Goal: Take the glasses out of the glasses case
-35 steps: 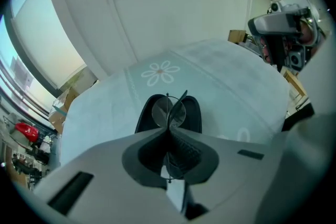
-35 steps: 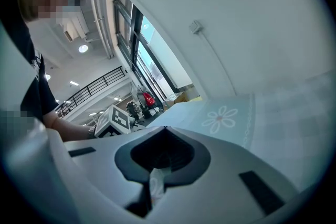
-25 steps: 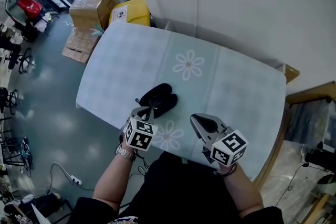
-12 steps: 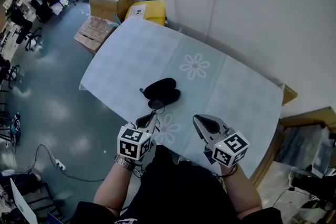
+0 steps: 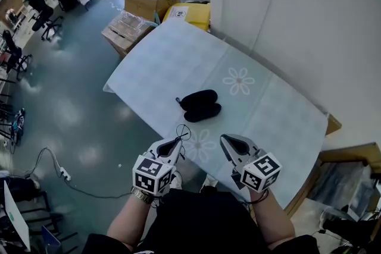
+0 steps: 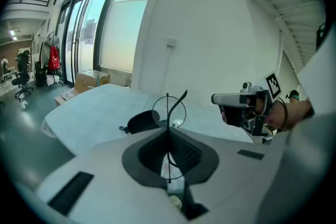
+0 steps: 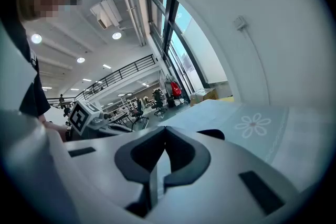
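The left gripper [image 5: 174,144] has drawn back from the glasses case [image 5: 200,105] toward seven o'clock, taking with it the thin wire glasses [image 5: 183,132] pinched between its jaws. A second ago its tips were right against the case; now gripper and glasses stand clear of it.

Black glasses case [image 5: 200,105] — pale blue tablecloth [image 5: 166,62] with white flowers [image 5: 239,81].

text: none legible | yellow box [image 5: 189,13] label: too small to read
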`<state>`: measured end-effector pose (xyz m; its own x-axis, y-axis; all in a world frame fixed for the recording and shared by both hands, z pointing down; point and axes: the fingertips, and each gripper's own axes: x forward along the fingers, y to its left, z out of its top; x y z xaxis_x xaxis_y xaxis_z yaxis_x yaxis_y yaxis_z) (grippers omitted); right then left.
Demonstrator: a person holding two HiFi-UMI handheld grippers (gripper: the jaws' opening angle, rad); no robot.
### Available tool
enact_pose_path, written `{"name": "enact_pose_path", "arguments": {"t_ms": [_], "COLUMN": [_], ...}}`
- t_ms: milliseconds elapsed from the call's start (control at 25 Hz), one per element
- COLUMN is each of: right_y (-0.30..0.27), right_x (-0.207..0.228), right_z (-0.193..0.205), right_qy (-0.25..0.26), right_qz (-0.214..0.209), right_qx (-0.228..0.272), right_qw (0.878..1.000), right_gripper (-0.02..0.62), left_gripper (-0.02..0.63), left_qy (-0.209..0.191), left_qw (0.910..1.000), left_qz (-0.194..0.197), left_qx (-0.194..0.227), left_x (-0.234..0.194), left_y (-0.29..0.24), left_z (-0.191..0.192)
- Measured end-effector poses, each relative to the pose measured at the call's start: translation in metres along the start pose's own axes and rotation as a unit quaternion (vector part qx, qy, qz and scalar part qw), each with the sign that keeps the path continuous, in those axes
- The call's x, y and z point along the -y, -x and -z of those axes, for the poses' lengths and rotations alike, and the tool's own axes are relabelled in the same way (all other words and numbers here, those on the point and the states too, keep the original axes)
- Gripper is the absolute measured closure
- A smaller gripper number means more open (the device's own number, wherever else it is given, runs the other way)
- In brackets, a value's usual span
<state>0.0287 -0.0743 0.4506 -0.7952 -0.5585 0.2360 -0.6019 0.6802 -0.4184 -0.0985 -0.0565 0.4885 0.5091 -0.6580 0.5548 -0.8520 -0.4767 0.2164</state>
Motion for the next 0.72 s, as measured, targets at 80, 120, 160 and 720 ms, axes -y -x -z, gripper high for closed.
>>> {"name": "enact_pose_path", "arguments": {"t_ms": [80,120,160,720], "right_y": [-0.008,-0.012,-0.016,-0.04], "right_x": [-0.011,-0.017,-0.023,-0.088], "right_z": [0.002,0.003,0.004,0.024], "right_qy": [0.002,0.002,0.003,-0.006], "right_qz": [0.0,0.001,0.002,0.079], "right_qx": [-0.003,-0.003,-0.003,0.017], "right_qw": [1.0,1.0,1.0,0.997], "right_gripper": [0.572,0.572,0.572,0.572], "left_gripper": [0.577,0.577,0.577,0.577], "left_qy": [-0.002,-0.005,-0.008,-0.048], "left_qw": [1.0,1.0,0.9999,0.9949], "left_qz": [-0.001,0.0,0.003,0.088], "left_qx": [0.003,0.005,0.006,0.012], "left_x": [-0.007,-0.01,-0.013,-0.045], "left_y": [0.011,0.017,0.022,0.073], "left_z": [0.002,0.003,0.003,0.012]}}
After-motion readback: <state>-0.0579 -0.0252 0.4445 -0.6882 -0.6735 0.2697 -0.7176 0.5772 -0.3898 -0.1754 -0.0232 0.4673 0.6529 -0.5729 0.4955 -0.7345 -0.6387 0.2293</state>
